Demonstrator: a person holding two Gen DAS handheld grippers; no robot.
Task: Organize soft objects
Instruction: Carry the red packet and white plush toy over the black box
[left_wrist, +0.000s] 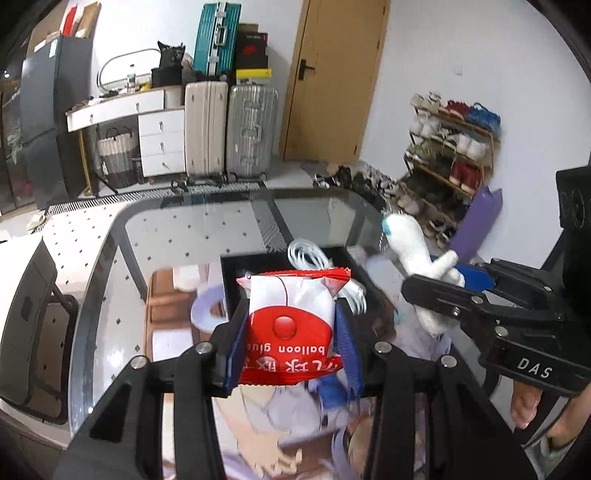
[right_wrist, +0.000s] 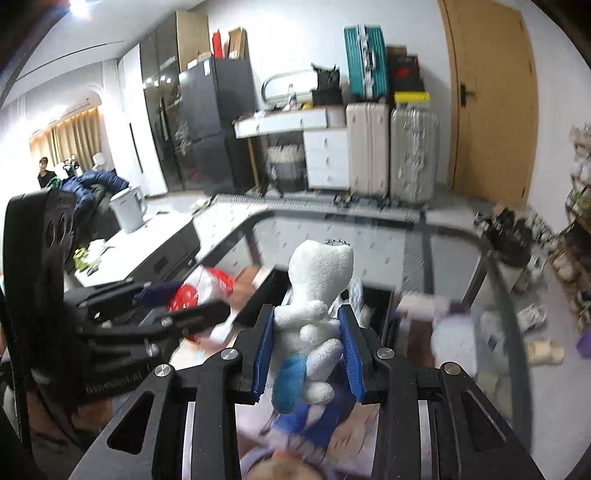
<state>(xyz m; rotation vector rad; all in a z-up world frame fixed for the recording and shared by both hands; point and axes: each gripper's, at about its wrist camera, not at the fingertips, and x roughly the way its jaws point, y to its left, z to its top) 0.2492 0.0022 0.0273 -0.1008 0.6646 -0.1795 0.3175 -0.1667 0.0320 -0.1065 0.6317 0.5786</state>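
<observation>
My left gripper (left_wrist: 291, 332) is shut on a red and white balloon glue packet (left_wrist: 291, 325) and holds it above the near edge of a black tray (left_wrist: 236, 273) on the glass table. My right gripper (right_wrist: 308, 347) is shut on a white plush toy with blue parts (right_wrist: 314, 295), held upright above the table. In the left wrist view the right gripper (left_wrist: 439, 280) and the plush toy (left_wrist: 417, 243) are at the right. In the right wrist view the left gripper (right_wrist: 192, 299) and the packet (right_wrist: 199, 288) are at the left.
A coiled white cable (left_wrist: 310, 254) lies in the black tray. A printed mat (left_wrist: 258, 424) covers the near glass table (left_wrist: 177, 221). Suitcases (left_wrist: 229, 129), a white drawer unit (left_wrist: 159, 140) and a shoe rack (left_wrist: 450, 147) stand beyond the table.
</observation>
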